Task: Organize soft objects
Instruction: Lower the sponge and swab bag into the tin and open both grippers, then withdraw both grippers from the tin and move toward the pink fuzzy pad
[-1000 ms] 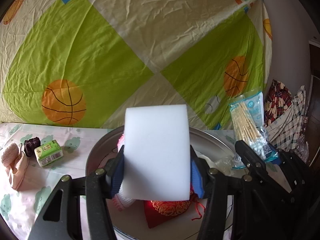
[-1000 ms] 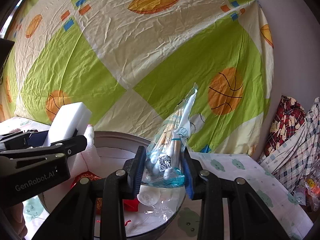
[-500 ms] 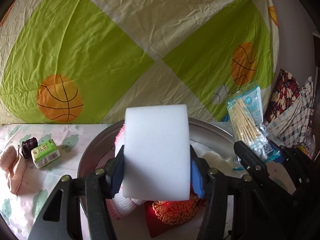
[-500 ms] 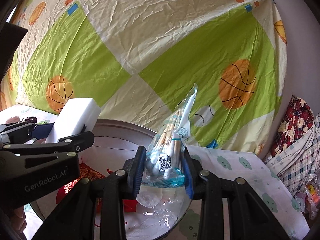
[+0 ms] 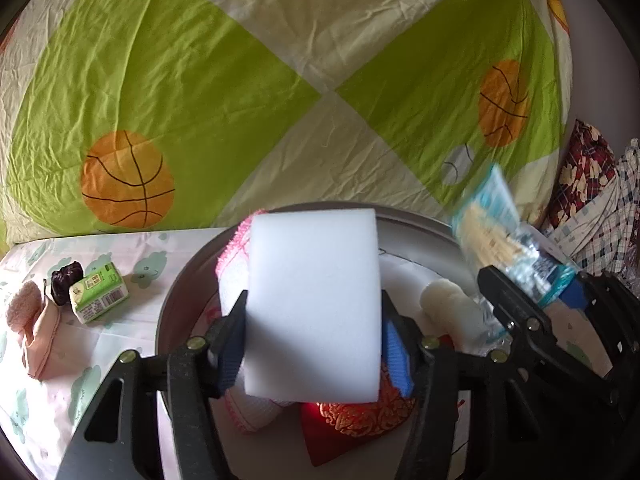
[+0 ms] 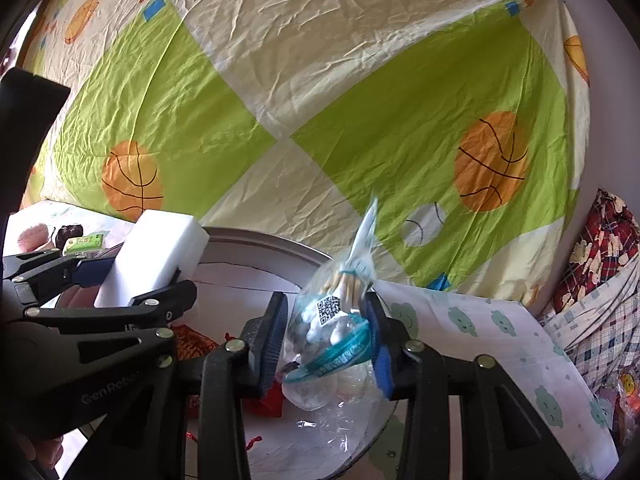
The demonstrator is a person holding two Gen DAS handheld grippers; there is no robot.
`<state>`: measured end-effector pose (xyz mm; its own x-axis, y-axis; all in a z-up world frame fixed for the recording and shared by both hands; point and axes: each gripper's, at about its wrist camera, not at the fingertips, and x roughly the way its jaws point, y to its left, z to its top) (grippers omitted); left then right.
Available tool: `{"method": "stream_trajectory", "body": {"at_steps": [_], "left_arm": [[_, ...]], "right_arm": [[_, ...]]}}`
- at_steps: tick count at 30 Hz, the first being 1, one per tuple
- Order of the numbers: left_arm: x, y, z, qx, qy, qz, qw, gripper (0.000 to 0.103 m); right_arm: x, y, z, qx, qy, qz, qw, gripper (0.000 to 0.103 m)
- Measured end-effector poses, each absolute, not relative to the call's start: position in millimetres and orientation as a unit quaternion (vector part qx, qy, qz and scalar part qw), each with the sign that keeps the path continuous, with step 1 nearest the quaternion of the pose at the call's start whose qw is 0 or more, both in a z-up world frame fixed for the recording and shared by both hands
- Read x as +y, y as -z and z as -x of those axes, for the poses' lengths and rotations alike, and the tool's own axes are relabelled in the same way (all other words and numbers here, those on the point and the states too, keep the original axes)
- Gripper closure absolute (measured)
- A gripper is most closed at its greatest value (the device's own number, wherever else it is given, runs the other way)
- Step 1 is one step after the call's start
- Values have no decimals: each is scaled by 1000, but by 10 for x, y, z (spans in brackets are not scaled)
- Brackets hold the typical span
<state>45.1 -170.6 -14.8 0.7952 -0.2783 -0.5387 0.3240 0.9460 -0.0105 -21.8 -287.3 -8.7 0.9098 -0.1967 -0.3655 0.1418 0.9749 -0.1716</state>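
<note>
A white sponge block (image 5: 314, 304) stands between the jaws of my left gripper (image 5: 312, 320), above a round metal basin (image 5: 420, 216). The jaws are opening, and the blue pads (image 5: 396, 356) stand off the block's sides. In the right wrist view a clear bag of cotton swabs (image 6: 332, 316) sits tilted and blurred between the opening jaws of my right gripper (image 6: 326, 312), over the basin (image 6: 260, 240). The pads no longer squeeze it. In the basin lie a pink-edged white cloth (image 5: 232, 256), a red embroidered pouch (image 5: 360, 416) and a white roll (image 5: 448, 304).
Left of the basin, on the printed cloth, lie a green carton (image 5: 98, 292), a dark small thing (image 5: 66, 282) and a pink sock (image 5: 36, 332). A green and cream basketball sheet (image 5: 280, 80) hangs behind. Plaid clothes (image 5: 592, 208) pile up at the right.
Both pairs of jaws have widened. The sponge block is no longer pinched. The swab bag has tipped over and blurs as it slips. The left view has dipped toward the basin.
</note>
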Motion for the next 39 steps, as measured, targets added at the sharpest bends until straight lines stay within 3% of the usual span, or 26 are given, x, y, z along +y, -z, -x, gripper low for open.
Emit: {"method": "stream_trajectory", "body": {"at_steps": [4, 5, 7, 29, 39], "left_arm": [[-1643, 96, -420, 267, 136, -32, 953, 1], [-1608, 80, -418, 266, 131, -24, 955, 0], [-1534, 42, -406, 260, 119, -11, 958, 0], [-1410, -77, -103, 156, 65, -42, 985, 0], [-1390, -18, -18, 146, 56, -71, 985, 0]], "right_arm": [[-2992, 37, 355, 159, 102, 34, 981, 38], [-3028, 20, 396, 147, 106, 19, 983, 34], [-3095, -10, 477, 123, 110, -14, 986, 13], [-3068, -169, 792, 19, 157, -38, 987, 12], [-3027, -163, 847, 17, 152, -44, 987, 11]]}}
